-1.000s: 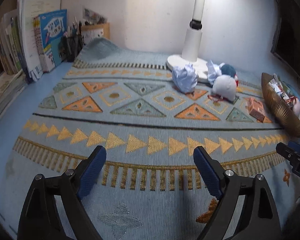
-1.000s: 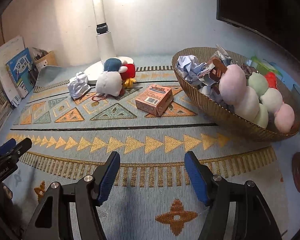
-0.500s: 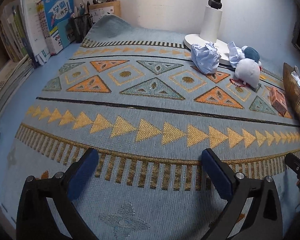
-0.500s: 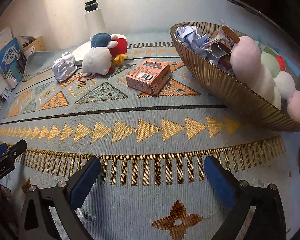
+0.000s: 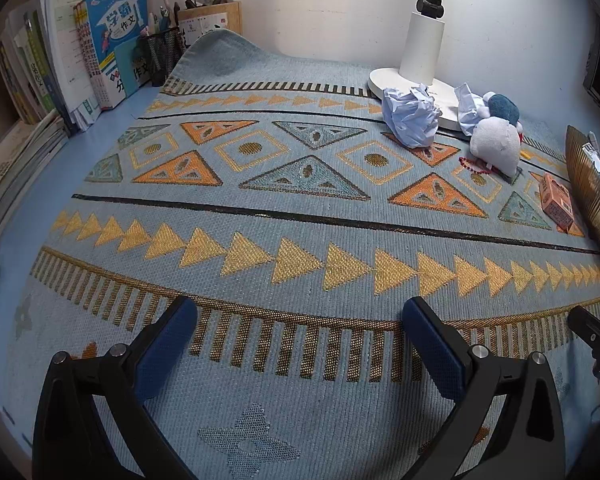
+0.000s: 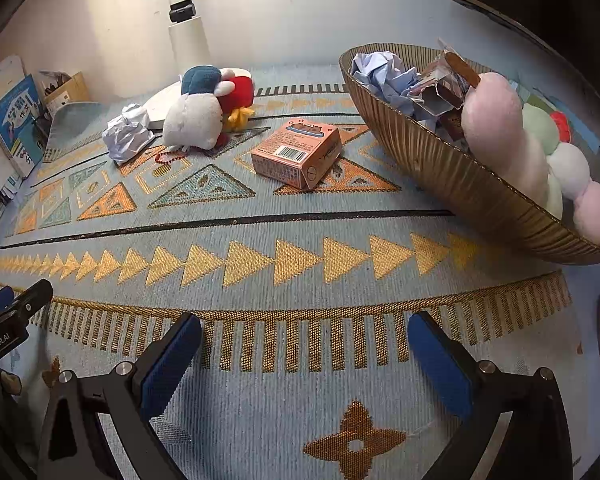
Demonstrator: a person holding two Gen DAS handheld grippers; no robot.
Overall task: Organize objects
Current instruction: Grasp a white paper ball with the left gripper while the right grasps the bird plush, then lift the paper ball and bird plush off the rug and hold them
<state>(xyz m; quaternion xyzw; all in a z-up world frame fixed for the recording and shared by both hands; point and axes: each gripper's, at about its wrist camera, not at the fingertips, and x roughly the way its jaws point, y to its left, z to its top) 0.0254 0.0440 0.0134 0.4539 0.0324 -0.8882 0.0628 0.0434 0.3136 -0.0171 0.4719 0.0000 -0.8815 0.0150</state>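
both tongs, left tongs point(image 5: 300, 320) and right tongs point(image 6: 305, 336), tilt down over the patterned mat point(image 6: 300, 240), spread wide and empty, while the gold bowl point(image 6: 440, 160) holds crumpled paper, wrappers and pastel plush balls.

Pink box point(image 6: 297, 152) lies beside full gold basket point(image 6: 452, 168).

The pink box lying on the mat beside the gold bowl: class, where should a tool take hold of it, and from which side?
Probably best from above, pads closing across the two long side faces of the pink box. It lies flat, barcode face up, with clear mat around it, so both sides are reachable. The right tool is open, empty and nearer. The gold bowl stands close on one side, so descend rather than sweep in.
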